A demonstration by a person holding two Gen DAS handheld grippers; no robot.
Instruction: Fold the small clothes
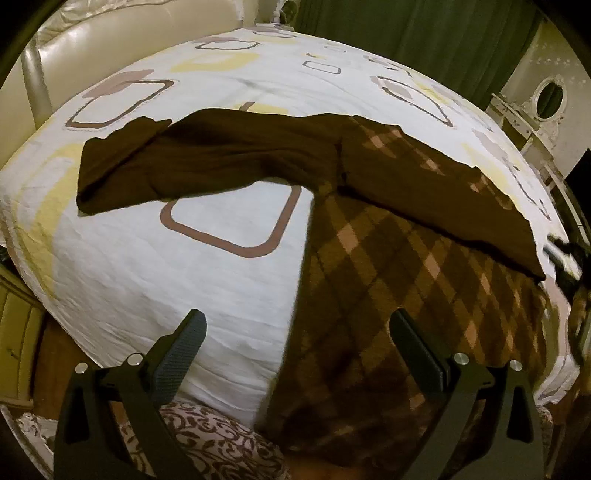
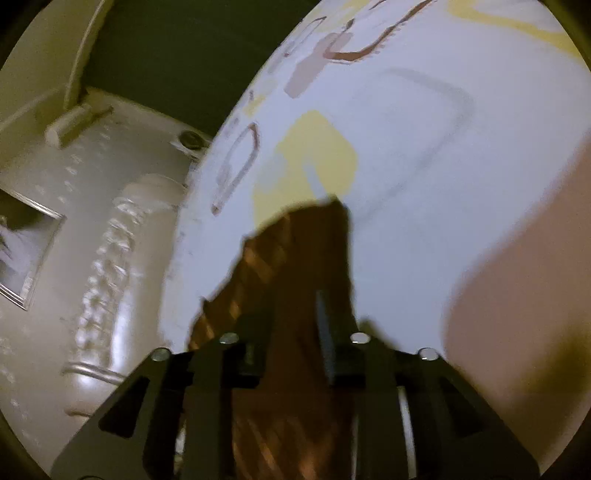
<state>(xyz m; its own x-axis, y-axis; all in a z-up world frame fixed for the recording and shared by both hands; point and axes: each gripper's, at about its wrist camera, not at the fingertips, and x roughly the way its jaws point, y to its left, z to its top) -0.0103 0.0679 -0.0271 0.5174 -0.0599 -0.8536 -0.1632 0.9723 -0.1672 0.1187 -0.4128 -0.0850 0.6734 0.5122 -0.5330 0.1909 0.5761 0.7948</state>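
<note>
A brown argyle sweater (image 1: 388, 266) lies spread on the bed, one plain brown sleeve (image 1: 177, 162) stretched out to the left. My left gripper (image 1: 299, 332) hovers open above its near left edge, one finger over the sheet, the other over the sweater, nothing between them. In the blurred right wrist view, my right gripper (image 2: 291, 317) has its jaws a little apart with a raised fold of the sweater (image 2: 295, 251) standing in the gap. At the sweater's far right corner a dark blurred shape (image 1: 563, 251) looks like that gripper.
The bed sheet (image 1: 147, 258) is white with brown and yellow squares. A cream headboard (image 1: 74, 55) stands at the back left, a green curtain (image 1: 406, 29) behind, a white dresser with a round mirror (image 1: 550, 96) at the right. A pinkish blur (image 2: 517, 295) fills the right.
</note>
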